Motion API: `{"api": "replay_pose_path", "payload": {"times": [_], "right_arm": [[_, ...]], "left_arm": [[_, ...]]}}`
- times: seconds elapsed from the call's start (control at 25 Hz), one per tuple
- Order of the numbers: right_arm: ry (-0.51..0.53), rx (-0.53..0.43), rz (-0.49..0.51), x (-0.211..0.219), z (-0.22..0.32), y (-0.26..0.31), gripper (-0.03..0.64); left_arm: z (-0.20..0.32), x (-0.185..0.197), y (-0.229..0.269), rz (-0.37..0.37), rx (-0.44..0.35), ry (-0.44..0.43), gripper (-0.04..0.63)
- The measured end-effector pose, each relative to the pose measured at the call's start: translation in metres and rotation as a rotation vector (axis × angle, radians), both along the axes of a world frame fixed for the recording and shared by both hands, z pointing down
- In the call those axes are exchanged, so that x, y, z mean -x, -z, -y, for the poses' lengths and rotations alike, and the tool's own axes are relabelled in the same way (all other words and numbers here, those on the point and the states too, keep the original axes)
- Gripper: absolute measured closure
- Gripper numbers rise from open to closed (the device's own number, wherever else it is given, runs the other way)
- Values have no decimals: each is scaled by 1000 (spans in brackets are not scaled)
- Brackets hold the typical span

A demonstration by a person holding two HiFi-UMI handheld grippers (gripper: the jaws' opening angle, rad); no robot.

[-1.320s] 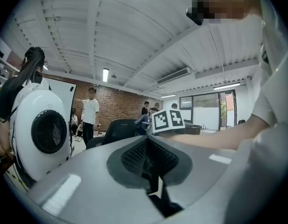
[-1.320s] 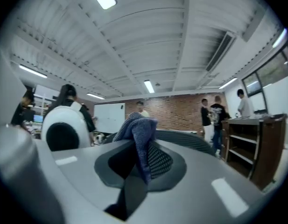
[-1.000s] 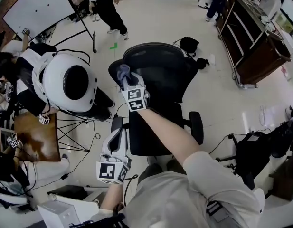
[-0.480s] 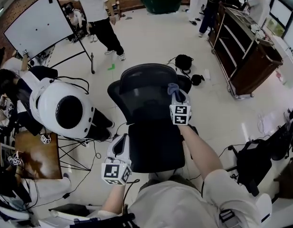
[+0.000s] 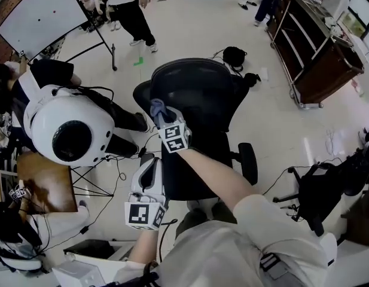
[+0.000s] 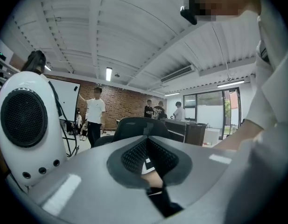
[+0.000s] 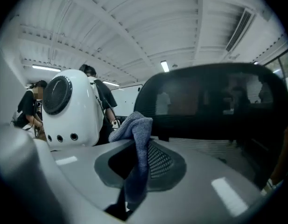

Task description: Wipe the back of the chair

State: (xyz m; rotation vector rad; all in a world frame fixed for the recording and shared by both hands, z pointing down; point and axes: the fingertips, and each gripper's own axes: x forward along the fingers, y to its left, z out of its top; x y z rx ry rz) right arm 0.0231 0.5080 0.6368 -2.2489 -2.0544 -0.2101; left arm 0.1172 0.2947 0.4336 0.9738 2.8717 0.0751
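Presently my right gripper [image 5: 162,115] pinches the blue cloth [image 5: 156,107] against the chair back [image 5: 202,82], left edge. My left gripper [image 5: 149,171] is closed, empty. Wiping seems mid-course, with the rightward part likely remaining.

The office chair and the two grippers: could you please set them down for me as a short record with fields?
Chair: black mesh-back office chair
Right gripper: shut on a blue-grey cloth, at the left edge of the chair's back
Contact: cannot tell whether the cloth touches the chair
Left gripper: shut, holding nothing, low beside the chair
Nearby: white rounded device, left of the chair
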Motion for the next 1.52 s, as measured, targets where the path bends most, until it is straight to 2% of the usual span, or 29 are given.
{"api": "replay_pose_path", "payload": {"times": [0.08,0.16,0.36,0.52,0.68,0.76,0.84,0.92,1.0,1.16,1.28,1.4,1.52], "right_arm": [[27,-56,6,-18,-34,-26,569],[30,-87,2,-13,-59,-40,569],[-62,-136,-7,74,-80,-75,569],[-231,-141,-17,172,-24,-94,569],[-453,-135,-52,297,67,-93,569],[-513,-135,-76,342,97,-91,569],[-520,-130,-87,359,105,-86,569],[-503,-109,-101,350,98,-80,569],[-431,-73,-108,307,80,-75,569],[-121,-51,-84,144,13,-85,569],[4,-114,-95,61,-47,-117,569],[39,-188,-98,36,-96,-166,569],[4,-220,-105,65,-118,-188,569]], "left_arm": [[-8,0,-4,-4,-19,33,572],[-17,4,-16,-23,-53,58,571],[-39,12,-34,-59,-98,85,571],[-42,5,-37,-60,-111,43,572],[-33,26,-31,-42,-96,-39,572],[-26,43,-28,-33,-90,-77,571],[-21,55,-27,-28,-90,-102,571],[-21,61,-29,-27,-95,-105,571],[-23,58,-32,-31,-97,-91,571],[-27,47,-38,-44,-94,-41,572],[-37,46,-43,-55,-87,15,571],[-54,44,-58,-72,-102,78,571],[-75,35,-71,-83,-133,128,571]]}}
